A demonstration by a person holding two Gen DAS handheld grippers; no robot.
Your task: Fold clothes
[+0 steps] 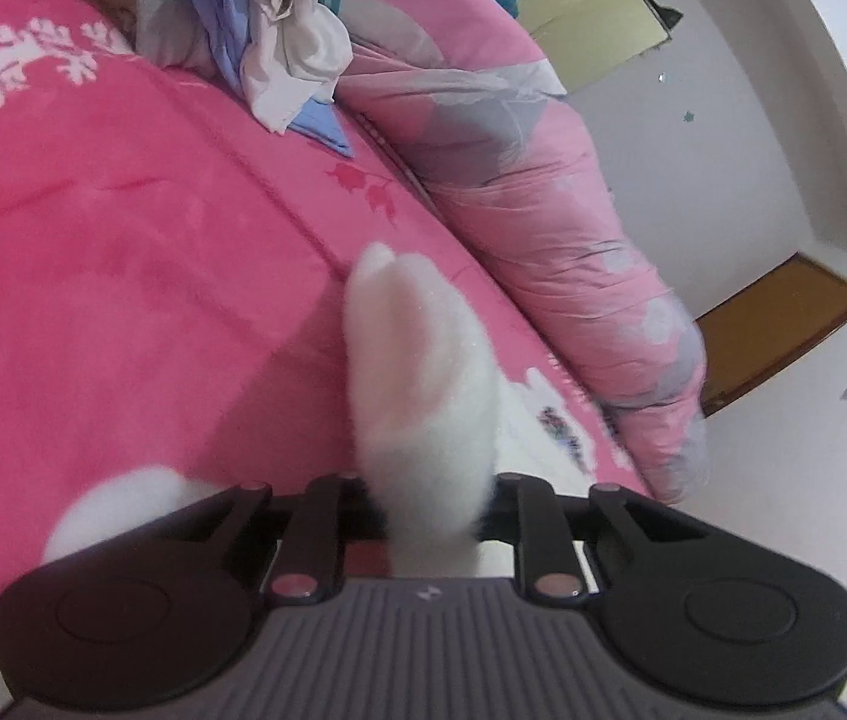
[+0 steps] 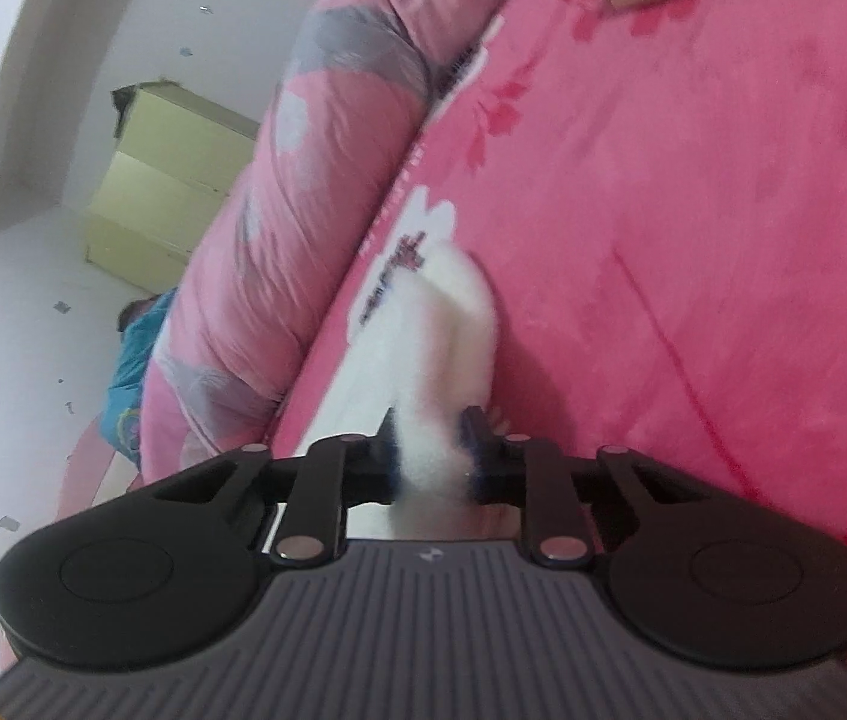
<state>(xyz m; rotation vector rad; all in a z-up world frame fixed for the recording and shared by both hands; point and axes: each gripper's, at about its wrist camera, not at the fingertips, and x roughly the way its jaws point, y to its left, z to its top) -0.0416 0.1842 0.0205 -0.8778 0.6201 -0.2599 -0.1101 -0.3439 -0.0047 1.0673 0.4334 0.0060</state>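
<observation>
Pinching white fluffy fabric (image 1: 423, 372) over the pink bed (image 1: 123, 240), the left tongs (image 1: 432, 504) are clamped; their view alone shows heaped clothes (image 1: 279, 30). The right tongs (image 2: 432, 456) squeeze the same white fleece (image 2: 441, 336), with a yellow cabinet (image 2: 165, 180) beyond.

On the bed (image 1: 123, 252), a fuzzy garment (image 1: 417, 372) lies near the edge where a rolled quilt (image 1: 549, 222) runs alongside, a heap of clothes (image 1: 267, 42) sits farther back, and what may be a cabinet (image 2: 171, 180) stands beyond the quilt.
</observation>
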